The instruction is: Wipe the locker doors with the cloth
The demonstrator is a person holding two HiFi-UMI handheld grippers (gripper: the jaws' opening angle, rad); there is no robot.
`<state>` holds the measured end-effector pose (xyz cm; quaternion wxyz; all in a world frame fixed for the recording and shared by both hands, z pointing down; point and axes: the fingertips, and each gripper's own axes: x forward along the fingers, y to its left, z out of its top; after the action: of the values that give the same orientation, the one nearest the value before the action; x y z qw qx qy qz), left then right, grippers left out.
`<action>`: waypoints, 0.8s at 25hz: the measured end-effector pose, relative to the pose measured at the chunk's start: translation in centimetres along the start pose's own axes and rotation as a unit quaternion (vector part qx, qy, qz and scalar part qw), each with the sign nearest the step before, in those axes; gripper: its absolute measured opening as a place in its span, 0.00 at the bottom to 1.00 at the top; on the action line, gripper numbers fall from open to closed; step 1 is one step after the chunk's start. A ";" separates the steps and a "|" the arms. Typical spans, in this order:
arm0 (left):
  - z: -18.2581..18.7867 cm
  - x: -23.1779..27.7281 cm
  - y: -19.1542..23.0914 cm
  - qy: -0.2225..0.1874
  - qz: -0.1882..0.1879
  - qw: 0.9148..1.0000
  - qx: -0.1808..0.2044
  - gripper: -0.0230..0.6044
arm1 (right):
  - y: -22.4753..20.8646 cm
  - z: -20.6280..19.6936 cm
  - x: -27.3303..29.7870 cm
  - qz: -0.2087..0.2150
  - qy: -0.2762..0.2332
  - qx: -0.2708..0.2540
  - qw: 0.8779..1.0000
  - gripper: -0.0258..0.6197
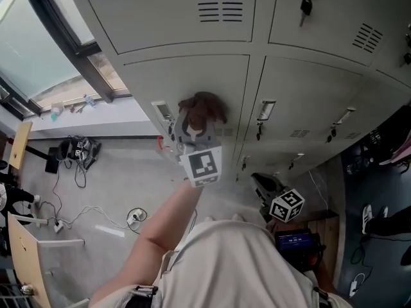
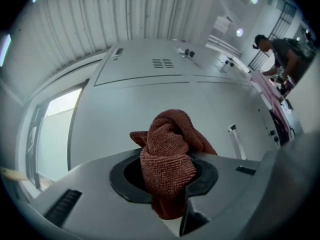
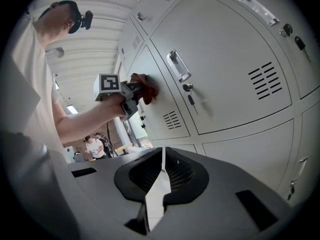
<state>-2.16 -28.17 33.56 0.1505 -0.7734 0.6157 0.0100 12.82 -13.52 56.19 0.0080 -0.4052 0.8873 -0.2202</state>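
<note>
A reddish-brown cloth (image 1: 203,108) is bunched against the middle grey locker door (image 1: 192,76), left of the door's seam. My left gripper (image 1: 194,128) is shut on the cloth, with my arm stretched out towards the lockers. In the left gripper view the cloth (image 2: 168,146) bulges out between the jaws and hides their tips, with the flat door (image 2: 150,104) right behind it. My right gripper (image 1: 287,205) hangs low by my body, away from the lockers. Its jaws (image 3: 162,170) are shut with nothing in them, and it looks up at the cloth (image 3: 146,87).
Recessed handles (image 1: 265,110) and hanging keys (image 1: 306,6) stick out from neighbouring doors. A window (image 1: 38,50) lies left of the lockers, with cables (image 1: 77,156) and a wooden chair (image 1: 19,143) on the floor below. Other people (image 2: 280,54) stand farther off.
</note>
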 end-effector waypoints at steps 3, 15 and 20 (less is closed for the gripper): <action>1.4 0.7 -3.8 -0.023 -0.031 0.997 0.062 0.21 | -0.2 -0.2 -0.4 -0.005 -0.001 0.004 1.000 0.09; 0.3 0.5 -5.6 -0.039 -0.082 0.968 0.236 0.21 | 0.3 -0.5 0.5 0.000 0.005 0.006 1.000 0.09; -0.6 -0.5 5.0 -0.012 0.021 0.973 0.228 0.21 | 0.5 -0.8 1.3 0.005 0.012 0.005 1.000 0.09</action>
<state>-7.16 -28.81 33.11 0.3299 -0.7058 0.6158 -0.1178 11.46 -13.90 56.95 0.0006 -0.3976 0.8884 -0.2295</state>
